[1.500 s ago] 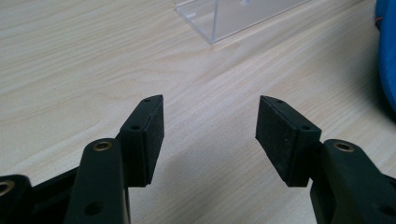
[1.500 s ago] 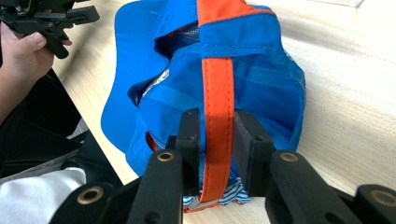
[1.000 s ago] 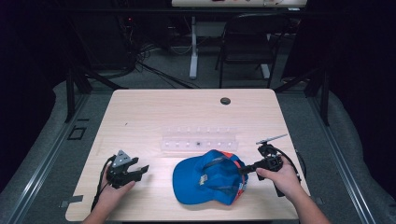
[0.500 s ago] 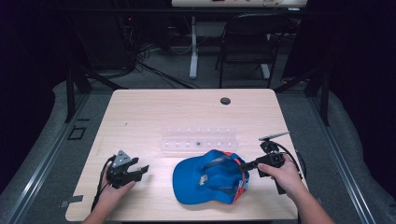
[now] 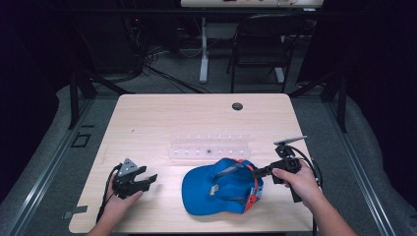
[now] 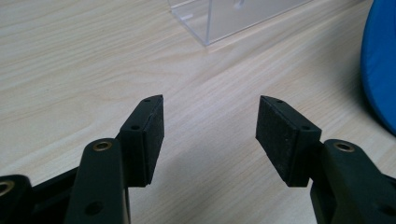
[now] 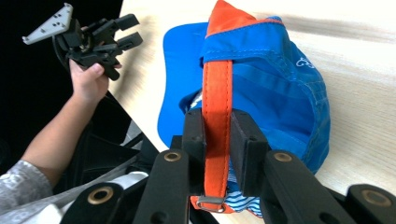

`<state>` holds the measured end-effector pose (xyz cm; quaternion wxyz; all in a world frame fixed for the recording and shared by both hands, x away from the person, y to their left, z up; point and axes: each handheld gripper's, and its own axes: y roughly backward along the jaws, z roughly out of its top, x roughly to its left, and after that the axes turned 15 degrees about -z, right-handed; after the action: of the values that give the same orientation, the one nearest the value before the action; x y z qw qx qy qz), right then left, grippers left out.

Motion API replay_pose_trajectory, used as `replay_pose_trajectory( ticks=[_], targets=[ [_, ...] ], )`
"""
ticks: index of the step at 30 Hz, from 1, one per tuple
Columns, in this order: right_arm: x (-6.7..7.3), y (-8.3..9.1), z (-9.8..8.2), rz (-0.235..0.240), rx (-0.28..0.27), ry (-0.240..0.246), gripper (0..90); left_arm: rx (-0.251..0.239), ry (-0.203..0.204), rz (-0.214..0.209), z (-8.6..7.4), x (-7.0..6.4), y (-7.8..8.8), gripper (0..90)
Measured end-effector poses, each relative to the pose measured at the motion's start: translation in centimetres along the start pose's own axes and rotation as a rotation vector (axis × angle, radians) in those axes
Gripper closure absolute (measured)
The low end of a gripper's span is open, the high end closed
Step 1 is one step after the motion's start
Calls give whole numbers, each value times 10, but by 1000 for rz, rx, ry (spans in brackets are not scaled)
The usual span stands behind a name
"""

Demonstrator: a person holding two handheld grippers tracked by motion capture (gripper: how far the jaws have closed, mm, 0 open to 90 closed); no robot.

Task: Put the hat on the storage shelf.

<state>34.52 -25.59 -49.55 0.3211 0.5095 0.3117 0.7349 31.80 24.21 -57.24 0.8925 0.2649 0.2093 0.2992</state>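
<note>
**Cap held by its strap alone, left tongs standing idle**

My worry from here is the grip itself. My right gripper (image 7: 217,135) is clenched on nothing more than the orange strap (image 7: 216,93) at the back of the blue cap (image 5: 222,191), a thin, flat band. If I pull or lift sharply, I judge the strap could slide through the pads, or the cap could swing and twist under it, since the crown is soft and the brim (image 7: 180,70) carries weight on the far side from my hold. A drag toward the tabletop's far edge could also push the cap into the clear plastic rack (image 5: 210,147) lying just beyond it.

The cap lies upside down near the tabletop's near edge, a little right of the middle, its opening facing up. The right tongs reach it from the right side, the strap running straight up between the two jaws, with its metal buckle (image 7: 209,202) just behind the pads.

My left gripper (image 5: 142,179) is released, jaws wide apart with bare wood between them. It rests near the near left corner, apart from the cap, whose blue edge (image 6: 380,65) sits off to one side of its jaws.
</note>
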Motion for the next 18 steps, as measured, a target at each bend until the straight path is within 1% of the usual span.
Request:
replay_pose_trajectory(
  ticks=[3, 6, 8, 10, 12, 13, 15, 17, 18],
  targets=[
    [2, 3, 1, 17, 3, -16, 773, 2, -9, -4, 1, -1, 0, 421],
    [4, 6, 1, 28, 0, -10, 773, 3, -21, -5, 1, -5, -1, 421],
    [6, 7, 1, 31, -5, -13, 774, 5, -20, -9, 2, -6, -2, 422],
    [7, 8, 2, 43, -6, -13, 774, 6, -29, -9, 3, -8, -2, 421],
    [9, 9, 3, 72, -4, -22, 774, 3, -29, -25, 4, -12, -4, 421],
    [9, 9, 3, 72, -4, -22, 774, 3, -29, -25, 4, -12, -4, 421],
    [10, 9, 4, 79, -6, -28, 774, 0, -38, -39, 6, -15, -5, 421],
    [12, 11, 6, 77, -6, -27, 774, -2, -45, -54, 8, -21, -9, 421],
    [13, 11, 6, 80, -5, -32, 774, -2, -45, -54, 8, -21, -9, 421]
  ],
)
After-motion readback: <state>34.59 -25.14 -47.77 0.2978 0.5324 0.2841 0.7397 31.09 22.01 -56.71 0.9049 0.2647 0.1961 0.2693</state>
